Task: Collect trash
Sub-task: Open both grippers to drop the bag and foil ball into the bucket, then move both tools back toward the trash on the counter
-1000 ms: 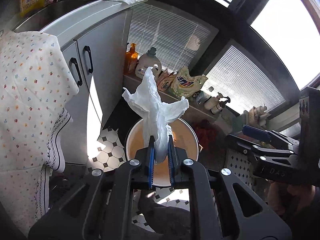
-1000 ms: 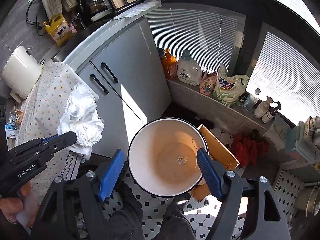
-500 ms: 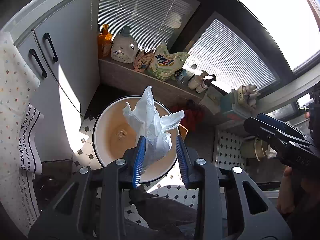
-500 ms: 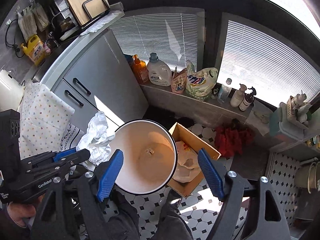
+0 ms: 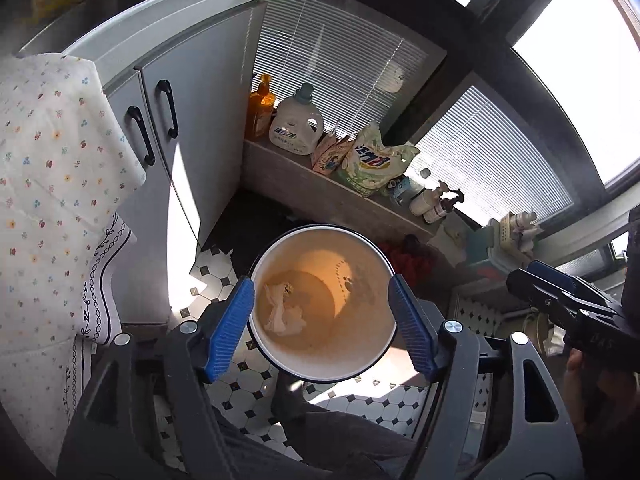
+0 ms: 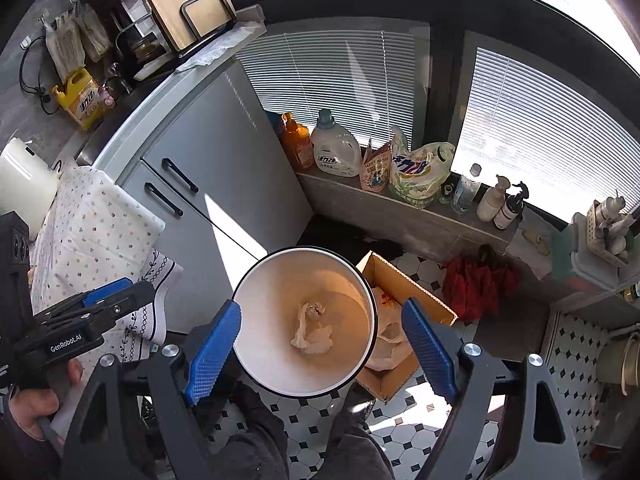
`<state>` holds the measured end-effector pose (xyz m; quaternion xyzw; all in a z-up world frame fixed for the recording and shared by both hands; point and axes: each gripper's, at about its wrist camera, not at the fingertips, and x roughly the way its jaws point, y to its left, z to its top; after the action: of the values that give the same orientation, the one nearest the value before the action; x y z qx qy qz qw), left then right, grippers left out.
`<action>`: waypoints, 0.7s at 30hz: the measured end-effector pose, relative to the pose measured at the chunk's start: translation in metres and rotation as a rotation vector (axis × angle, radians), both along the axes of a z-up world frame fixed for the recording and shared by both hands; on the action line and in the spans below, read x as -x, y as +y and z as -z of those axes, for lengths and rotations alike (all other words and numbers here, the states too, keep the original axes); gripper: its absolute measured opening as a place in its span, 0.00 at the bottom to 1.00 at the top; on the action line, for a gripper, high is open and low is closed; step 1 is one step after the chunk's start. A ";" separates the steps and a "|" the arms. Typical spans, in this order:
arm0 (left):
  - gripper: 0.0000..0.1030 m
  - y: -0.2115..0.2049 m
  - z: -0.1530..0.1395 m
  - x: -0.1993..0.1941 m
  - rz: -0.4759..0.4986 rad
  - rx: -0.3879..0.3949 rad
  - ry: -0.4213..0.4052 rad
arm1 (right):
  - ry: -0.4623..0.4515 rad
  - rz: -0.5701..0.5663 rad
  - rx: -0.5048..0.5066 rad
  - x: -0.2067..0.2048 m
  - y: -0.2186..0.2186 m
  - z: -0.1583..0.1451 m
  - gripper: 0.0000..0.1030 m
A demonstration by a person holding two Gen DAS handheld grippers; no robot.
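We hold two grippers. Left gripper (image 5: 321,330): blue fingers spread wide, empty, at lower centre of its frame. Right gripper (image 6: 322,354): likewise spread wide, empty. Between each pair of fingers we see one round bin (image 5: 384,344), white-rimmed, standing on the tiled floor (image 6: 400,436). In it: one crumpled tissue (image 5: 282,312), lying on the bottom, left of centre. Just right of the bin in the right wrist view, one open cardboard box (image 6: 424,294) holding a crumpled pale bag. Upper centre: one ledge (image 6: 400,210) with bottles and pouches.
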<state>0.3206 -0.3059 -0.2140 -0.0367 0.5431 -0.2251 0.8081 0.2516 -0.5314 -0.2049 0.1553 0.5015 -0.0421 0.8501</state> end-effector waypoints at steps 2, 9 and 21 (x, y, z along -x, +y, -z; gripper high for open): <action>0.73 0.019 -0.008 -0.002 -0.038 -0.005 -0.020 | -0.010 -0.026 -0.006 -0.008 0.013 -0.004 0.82; 0.79 0.086 -0.036 0.003 -0.170 -0.015 -0.079 | -0.054 -0.132 -0.015 -0.035 0.070 -0.024 0.86; 0.82 0.221 -0.066 0.022 -0.424 -0.042 -0.144 | -0.100 -0.360 -0.023 -0.077 0.201 -0.052 0.89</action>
<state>0.2984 -0.0853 -0.1475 -0.1171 0.4685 -0.0411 0.8747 0.3287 -0.3308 -0.1534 0.0745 0.4788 0.1241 0.8659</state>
